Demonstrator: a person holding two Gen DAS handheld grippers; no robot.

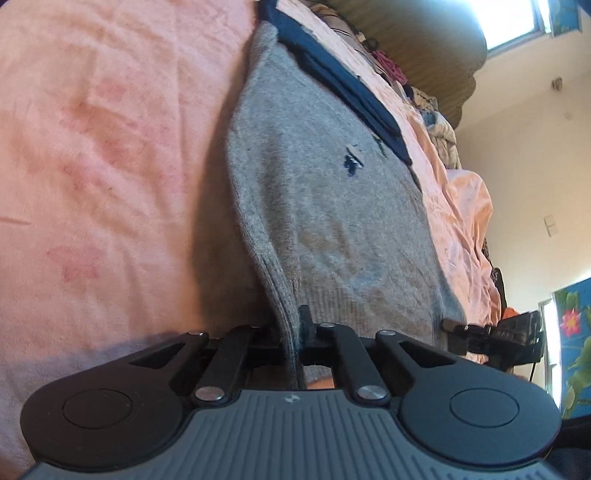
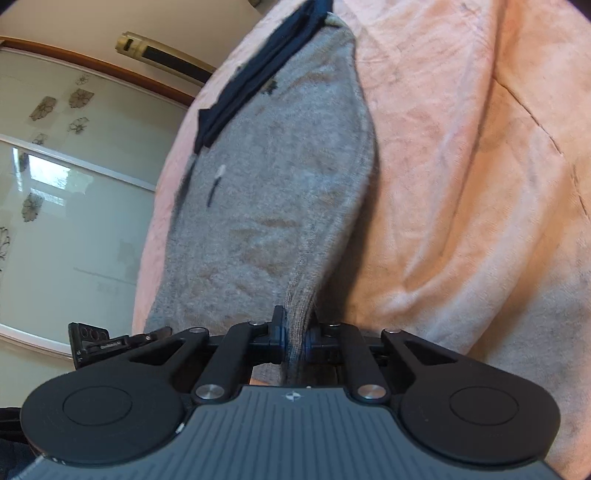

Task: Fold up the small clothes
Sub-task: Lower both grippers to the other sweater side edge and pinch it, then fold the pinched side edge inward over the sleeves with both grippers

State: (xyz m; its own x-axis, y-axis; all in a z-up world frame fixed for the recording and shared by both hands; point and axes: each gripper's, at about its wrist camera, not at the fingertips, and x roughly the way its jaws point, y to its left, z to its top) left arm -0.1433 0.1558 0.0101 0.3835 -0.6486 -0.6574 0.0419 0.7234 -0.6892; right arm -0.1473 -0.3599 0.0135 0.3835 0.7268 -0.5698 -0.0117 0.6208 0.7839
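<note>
A small grey knitted garment (image 1: 325,206) with a dark navy band (image 1: 343,85) at its far end lies on a pink blanket (image 1: 92,166). My left gripper (image 1: 293,332) is shut on the garment's near ribbed hem at its left corner, the cloth pinched between the pads. In the right wrist view the same grey garment (image 2: 266,206) stretches away, its navy band (image 2: 255,77) at the far end. My right gripper (image 2: 295,336) is shut on the hem's right corner, with the cloth bunched between its pads. The other gripper shows at each view's edge (image 1: 495,332) (image 2: 103,339).
The pink blanket (image 2: 461,184) covers the bed on both sides of the garment. A heap of mixed clothes (image 1: 436,107) lies along the bed's far edge below a bright window (image 1: 513,18). A glossy floral wardrobe door (image 2: 66,184) stands beyond the bed.
</note>
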